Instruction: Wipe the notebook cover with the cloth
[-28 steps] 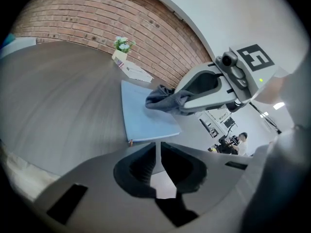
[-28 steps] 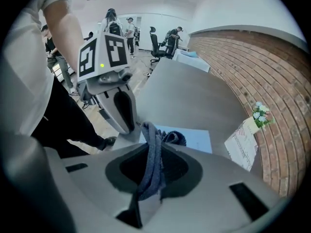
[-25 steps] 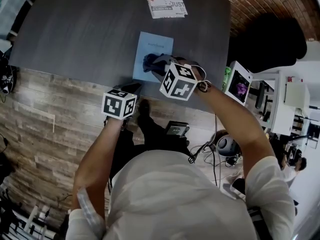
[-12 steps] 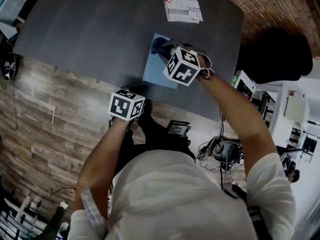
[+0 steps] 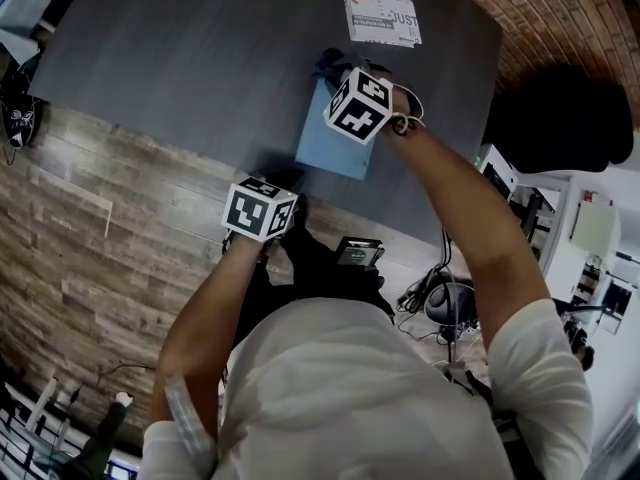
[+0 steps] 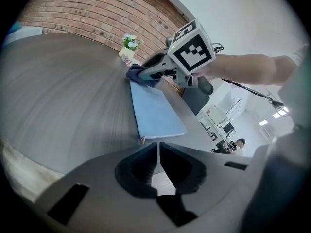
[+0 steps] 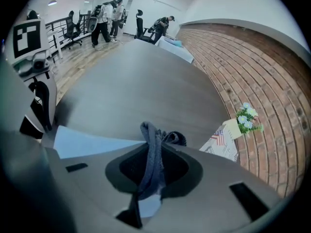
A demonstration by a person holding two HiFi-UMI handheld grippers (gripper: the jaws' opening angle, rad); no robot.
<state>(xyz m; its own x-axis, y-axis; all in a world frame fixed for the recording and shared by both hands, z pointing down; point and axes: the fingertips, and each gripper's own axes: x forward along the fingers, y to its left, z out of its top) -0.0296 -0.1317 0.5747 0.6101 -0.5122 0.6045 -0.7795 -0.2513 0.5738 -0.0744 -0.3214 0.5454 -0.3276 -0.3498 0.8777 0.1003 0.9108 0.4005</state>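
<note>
A light-blue notebook (image 5: 335,146) lies flat on the dark grey table (image 5: 180,58), near its front edge. My right gripper (image 5: 337,74) is at the notebook's far end, shut on a dark blue cloth (image 5: 328,65). The cloth rests on the far edge of the cover. In the right gripper view the cloth (image 7: 152,149) hangs pinched between the jaws, above the notebook (image 7: 90,142). My left gripper (image 5: 278,180) is shut and holds nothing, just short of the notebook's near-left corner. From the left gripper view, the notebook (image 6: 154,111) stretches away toward the cloth (image 6: 141,74).
A printed sheet with a flag (image 5: 382,8) lies beyond the notebook at the table's far edge. A small flower pot (image 7: 245,118) stands by the brick wall. A black chair (image 5: 560,118) is to the right. People stand in the far background.
My right gripper has slid the cloth from the middle of the cover to its far end. The left gripper stays near the front edge.
</note>
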